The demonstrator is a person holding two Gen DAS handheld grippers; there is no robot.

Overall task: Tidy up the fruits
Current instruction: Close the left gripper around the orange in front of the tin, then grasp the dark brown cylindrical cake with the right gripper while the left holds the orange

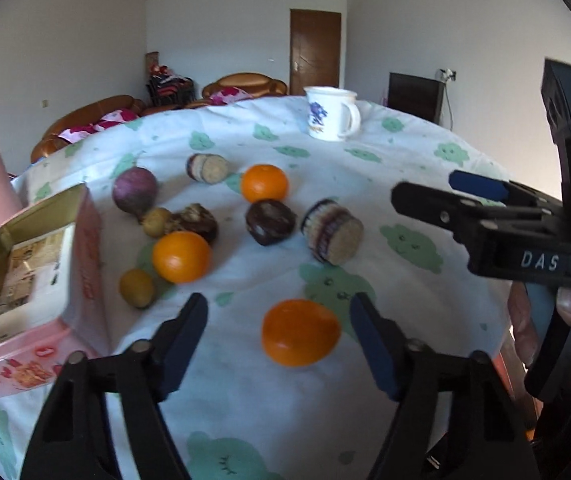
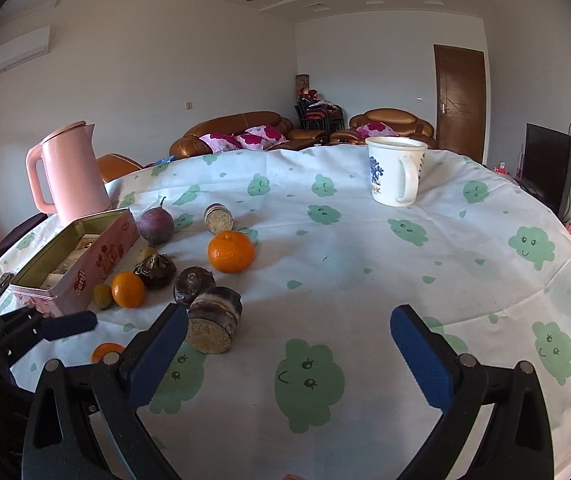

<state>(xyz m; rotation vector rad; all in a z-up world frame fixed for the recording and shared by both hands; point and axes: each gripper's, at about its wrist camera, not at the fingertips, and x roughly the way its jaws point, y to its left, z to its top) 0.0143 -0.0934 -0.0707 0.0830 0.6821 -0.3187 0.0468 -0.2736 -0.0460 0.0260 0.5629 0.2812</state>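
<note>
Your left gripper [image 1: 279, 322] hangs released with its jaws spread wide around the nearest orange [image 1: 300, 332], which sits on the tablecloth [image 1: 405, 184] between the blue pads without touching either. Your right gripper [image 2: 288, 330] is likewise spread and holds nothing. Farther out toward 11 o'clock lie a second orange [image 1: 181, 257] and the open pink tin [image 1: 37, 280], and at 12 o'clock a third orange [image 1: 264, 183], with the white mug [image 1: 331, 114] beyond.

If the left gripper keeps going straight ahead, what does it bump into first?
Most likely the round orange tangerine lying on the white cloud-print tablecloth, right between the open left gripper fingers. Depth is hard to judge, so it may pass just above.
</note>
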